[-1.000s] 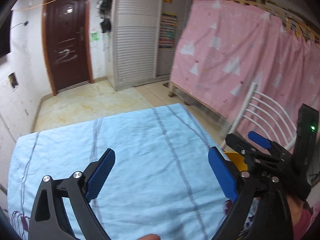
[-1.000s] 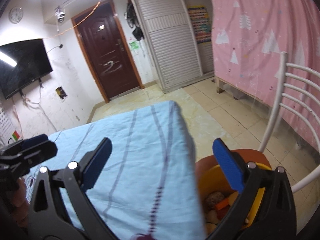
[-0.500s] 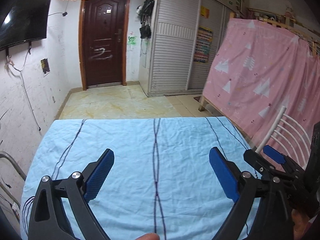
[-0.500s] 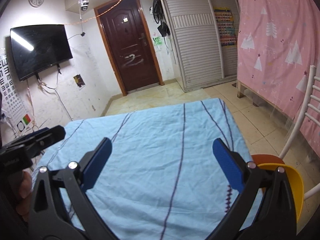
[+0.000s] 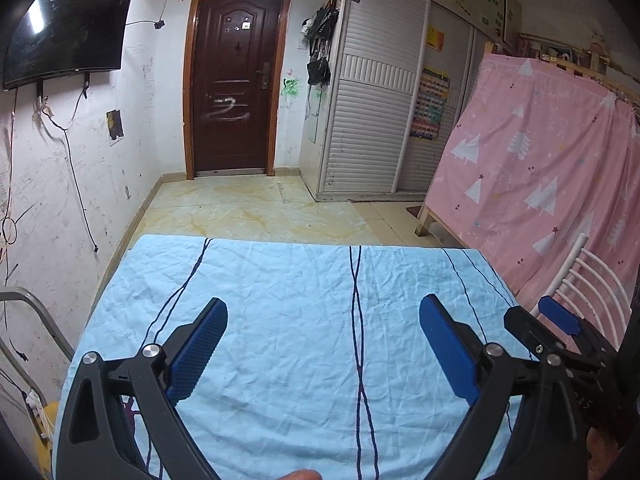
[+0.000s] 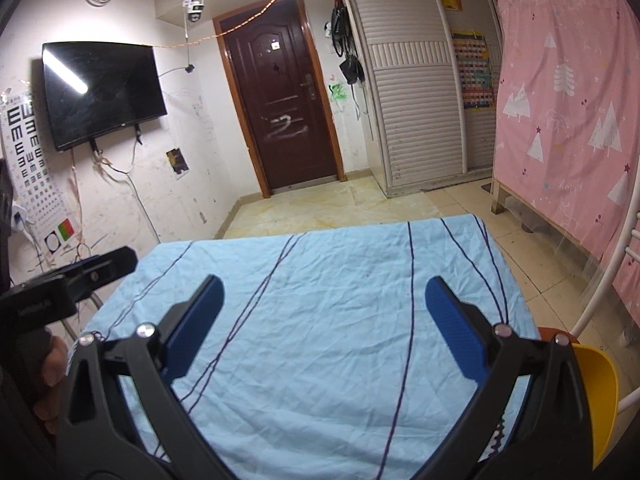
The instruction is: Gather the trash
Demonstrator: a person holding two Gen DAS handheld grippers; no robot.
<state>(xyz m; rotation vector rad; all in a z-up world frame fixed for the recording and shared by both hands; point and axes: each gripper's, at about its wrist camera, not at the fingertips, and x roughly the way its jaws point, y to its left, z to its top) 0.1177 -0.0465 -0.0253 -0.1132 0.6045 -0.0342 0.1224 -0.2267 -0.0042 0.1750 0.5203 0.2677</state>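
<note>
No trash in sight on the blue sheet [image 5: 300, 320]; both grippers empty, fingers spread wide.

Yellow bin [image 6: 596, 392], the likely collecting vessel, sits off the table's right edge at 4 o'clock in the right wrist view, on what looks like the white chair [image 6: 624, 264]; contents hidden. Left gripper [image 5: 320, 348] and right gripper [image 6: 324, 328] hang side by side over the near end of the cloth, holding nothing. Judgement: collecting looks finished, or the remaining litter lies out of frame. To do this well, sweep both cameras along table edges and floor at 12 o'clock before closing on anything; keep fingers wide until a piece is centred between the pads.
</note>
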